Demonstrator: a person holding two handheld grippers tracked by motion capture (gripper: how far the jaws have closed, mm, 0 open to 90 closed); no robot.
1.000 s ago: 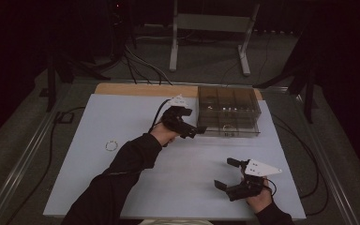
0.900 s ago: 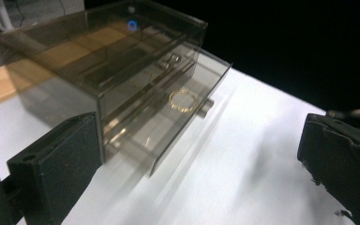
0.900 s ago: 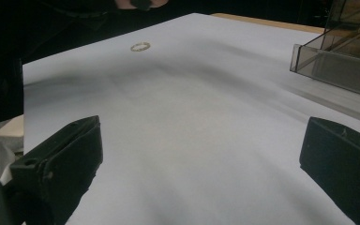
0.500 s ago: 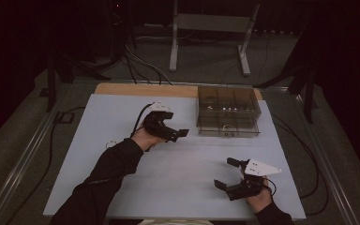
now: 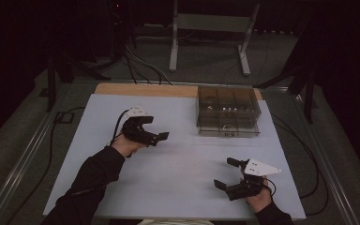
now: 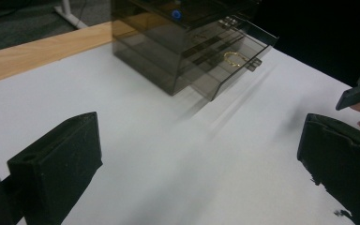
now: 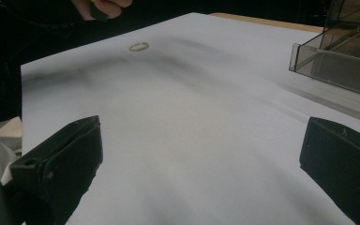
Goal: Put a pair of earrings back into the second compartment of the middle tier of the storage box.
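A white rectangular sheet (image 5: 178, 164) covers the table, leaving a strip of pale wood (image 5: 145, 89) bare along the far edge. At the far right of the sheet stands a smoky translucent plastic organiser box (image 5: 228, 110), divided into compartments, with a shallow drawer pulled out on its near side. In the left gripper view the open drawer holds a small gold-coloured ring-shaped chain (image 6: 235, 58), and a small blue object (image 6: 176, 14) lies on an upper level of the box. The left gripper (image 5: 161, 137), black and carried in a hand from a dark sleeve, sits above the left-centre of the sheet, well apart from the box, pointing toward the right; its own view shows the two black jaws spread wide with nothing but bare white sheet between them. The right gripper (image 5: 225, 173), black with a pale three-cornered plate on top, is held low over the near right part of the sheet, jaws pointing left; its own view likewise shows the jaws set wide and empty. A second small ring-shaped chain (image 7: 139, 46) lies on the far left area of the sheet, seen in the right gripper view just beyond the sleeve; it is too small to describe further. Black cables trail across the grey floor (image 5: 28, 140) around the table.
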